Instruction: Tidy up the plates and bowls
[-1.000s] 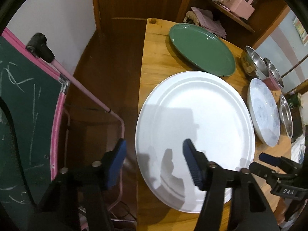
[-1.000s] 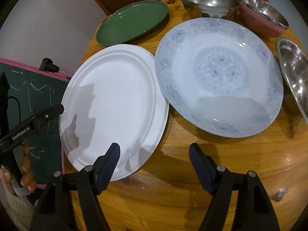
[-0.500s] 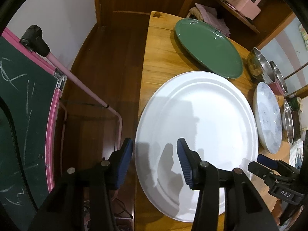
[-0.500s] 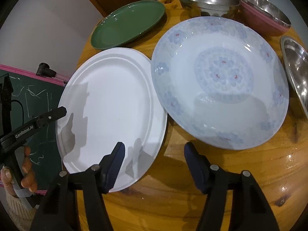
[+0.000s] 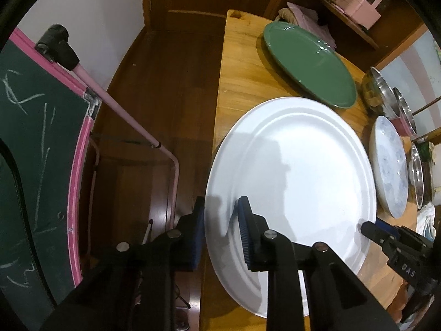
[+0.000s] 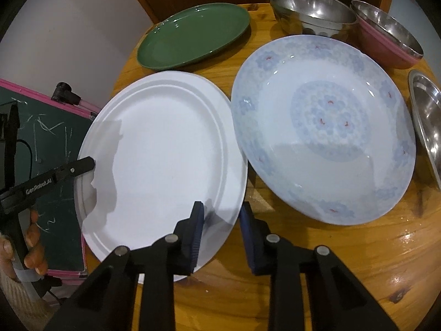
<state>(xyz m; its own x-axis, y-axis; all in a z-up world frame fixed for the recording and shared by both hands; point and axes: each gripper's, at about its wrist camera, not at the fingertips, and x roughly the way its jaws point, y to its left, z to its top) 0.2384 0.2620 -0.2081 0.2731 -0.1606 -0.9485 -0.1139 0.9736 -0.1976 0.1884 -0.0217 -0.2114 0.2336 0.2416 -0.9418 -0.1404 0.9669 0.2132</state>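
Here, a white plate [image 5: 297, 182] lying on a round wooden tabletop [image 6: 344, 262], its left rim overhanging the tabletop edge above the dark wooden floor [image 5: 165, 88]. Left gripper [image 5: 220, 237] straddling that overhanging rim, one blue-padded finger outside the edge and one over the plate's face; jaws just narrowed around the rim, though whether both pads press it cannot be told. Right gripper [image 6: 222, 237] likewise set across the plate's near right rim, one finger on the plate side and the other over bare wood; jaws just drawn in, firm contact unclear. Beside the white plate, almost touching its right edge, a blue-patterned plate [image 6: 325, 149]. Farther back, a green plate [image 6: 193, 35], then a steel bowl [image 6: 311, 13] and a pink bowl with steel lining [image 6: 388, 35], with another steel bowl [image 6: 427, 115] at the right edge. Off the tabletop's left side, a pink-framed green chalkboard [image 5: 33, 151].
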